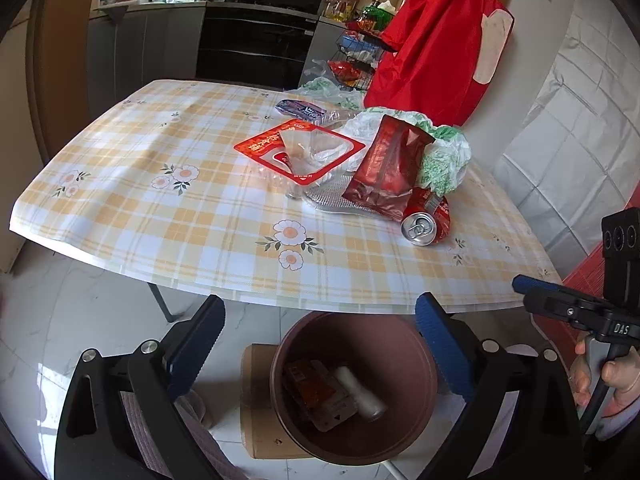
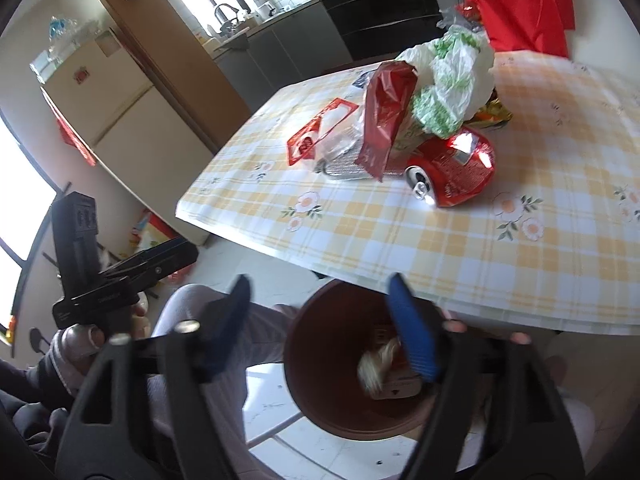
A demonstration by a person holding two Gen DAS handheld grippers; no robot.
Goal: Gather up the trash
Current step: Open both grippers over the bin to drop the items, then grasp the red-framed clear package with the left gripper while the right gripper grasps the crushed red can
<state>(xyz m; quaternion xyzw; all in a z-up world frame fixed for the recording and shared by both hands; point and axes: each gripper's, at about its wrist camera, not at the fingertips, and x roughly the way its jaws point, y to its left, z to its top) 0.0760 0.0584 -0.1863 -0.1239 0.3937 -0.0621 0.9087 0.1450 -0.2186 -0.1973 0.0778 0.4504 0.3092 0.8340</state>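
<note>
A brown round bin [image 1: 280, 364] stands on the floor just below the table's near edge. In it lie an orange wrapper [image 1: 316, 392] and a white crumpled piece [image 1: 360, 396]. My left gripper [image 1: 320, 312] hangs open above the bin, nothing between its blue fingers. My right gripper [image 2: 320, 284] is open over the same bin [image 2: 304, 360], also with nothing in it. On the checked table [image 1: 160, 220] sit a dented red can [image 1: 428, 220], a dark red bag [image 1: 388, 168], a red-rimmed clear tray [image 1: 296, 148], a foil tray [image 1: 332, 200] and a white-green plastic bag [image 1: 444, 156].
A blue packet [image 1: 300, 108] lies at the table's far side. A red garment [image 1: 440, 40] hangs behind the table, beside a wire rack of snacks [image 1: 356, 60]. Cardboard [image 1: 260, 400] lies under the bin. A person's leg [image 2: 192, 360] is left of the bin. A fridge [image 2: 112, 100] stands far left.
</note>
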